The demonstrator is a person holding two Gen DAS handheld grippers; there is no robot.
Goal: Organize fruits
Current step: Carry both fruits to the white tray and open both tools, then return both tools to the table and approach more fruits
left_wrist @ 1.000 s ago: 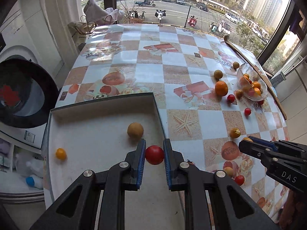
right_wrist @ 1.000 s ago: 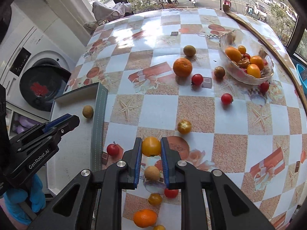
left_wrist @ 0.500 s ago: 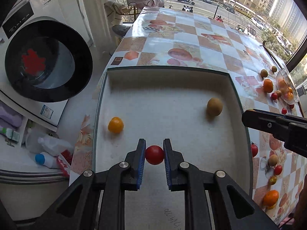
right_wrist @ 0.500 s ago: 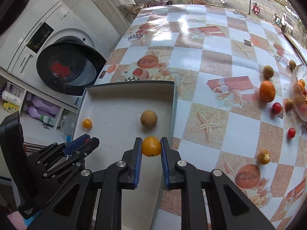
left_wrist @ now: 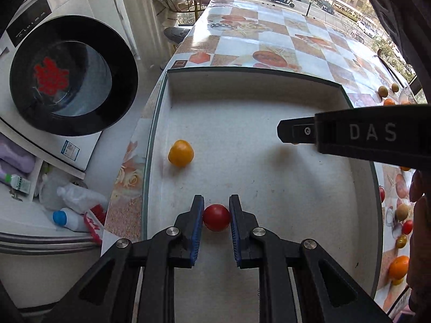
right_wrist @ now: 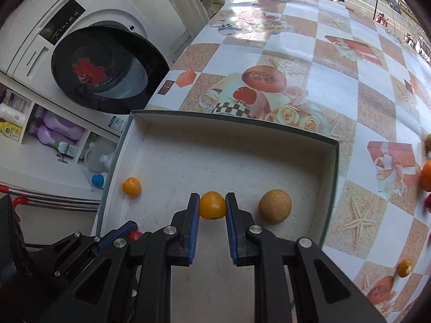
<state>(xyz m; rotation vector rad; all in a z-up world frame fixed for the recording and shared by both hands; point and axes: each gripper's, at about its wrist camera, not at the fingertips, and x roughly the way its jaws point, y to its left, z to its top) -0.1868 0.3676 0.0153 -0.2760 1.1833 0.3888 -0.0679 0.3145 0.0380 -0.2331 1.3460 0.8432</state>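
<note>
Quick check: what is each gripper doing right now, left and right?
Left gripper: shut on the red tomato, over the white tray.
Right gripper: shut on the yellow-orange fruit, over the same tray.

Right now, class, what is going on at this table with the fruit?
A person is sorting fruit into a tray with two handheld grippers. The left gripper is shut on a red tomato and the right gripper on a yellow tomato, both over the tray floor. A small yellow fruit and a brown fruit already lie inside. More fruit remains on the table.
</note>
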